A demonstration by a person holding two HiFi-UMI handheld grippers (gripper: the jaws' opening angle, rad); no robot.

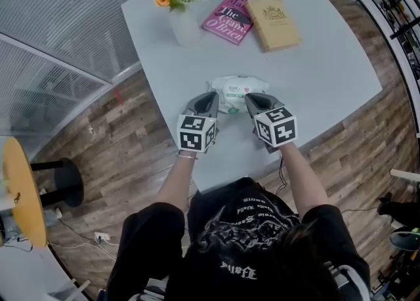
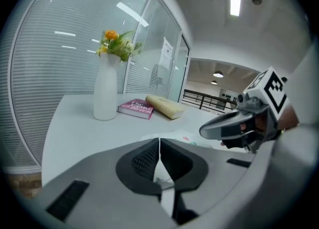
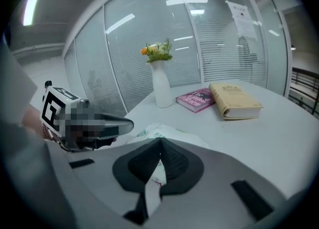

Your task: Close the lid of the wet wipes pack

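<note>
The left gripper point(image 1: 210, 98) and right gripper point(image 1: 253, 100) both have their jaws pressed together and empty. They are poised at the wet wipes pack point(image 1: 237, 88) on the counter point(image 1: 321, 70), probably as blunt tips for pressing it shut.

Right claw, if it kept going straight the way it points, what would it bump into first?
Most likely the white soft plastic wet wipes pack: the right claw, shut, tilts down with its tips right at the pack's edge on the pale grey table. Whether they touch is unclear.
</note>
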